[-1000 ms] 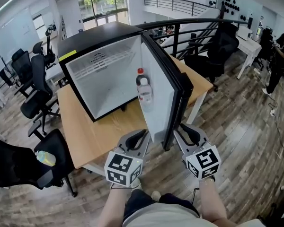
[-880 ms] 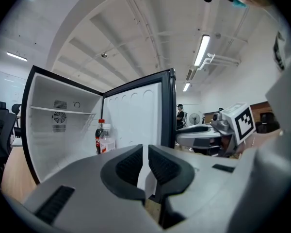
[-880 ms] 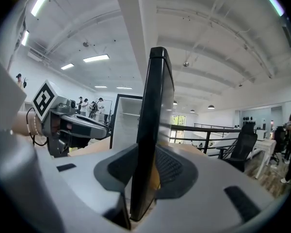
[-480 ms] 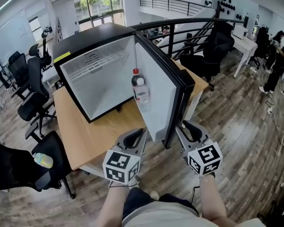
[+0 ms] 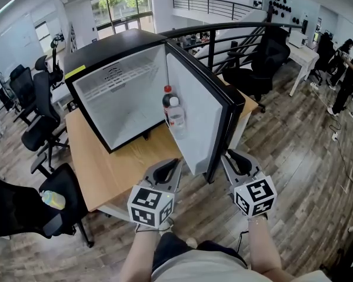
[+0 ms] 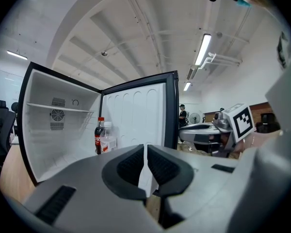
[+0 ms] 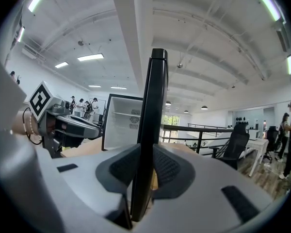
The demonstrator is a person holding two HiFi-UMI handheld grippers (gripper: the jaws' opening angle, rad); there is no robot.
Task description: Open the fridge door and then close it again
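A small black fridge (image 5: 120, 98) with a white inside stands open on the wooden table (image 5: 103, 172). Its door (image 5: 191, 116) is swung out toward me, with two bottles (image 5: 172, 111) in the door shelf. My right gripper (image 5: 235, 157) has the door's black free edge (image 7: 153, 106) between its jaws (image 7: 145, 166), which are closing and press on it from both sides. My left gripper (image 5: 169, 168) hangs by the door's inner bottom corner. In the left gripper view (image 6: 146, 154) its jaws leave a thin slit with nothing between them, and the white door liner (image 6: 136, 115) shows beyond.
Black office chairs (image 5: 38, 128) stand left of the table, one (image 5: 23, 207) near its front corner. A black railing (image 5: 247, 31) and another chair (image 5: 270, 60) are behind the fridge. People stand at the far right (image 5: 347, 69). Wooden floor lies to the right.
The right gripper has shifted a little along the door's free edge and its jaws have narrowed onto it. The left gripper has stayed where it was.
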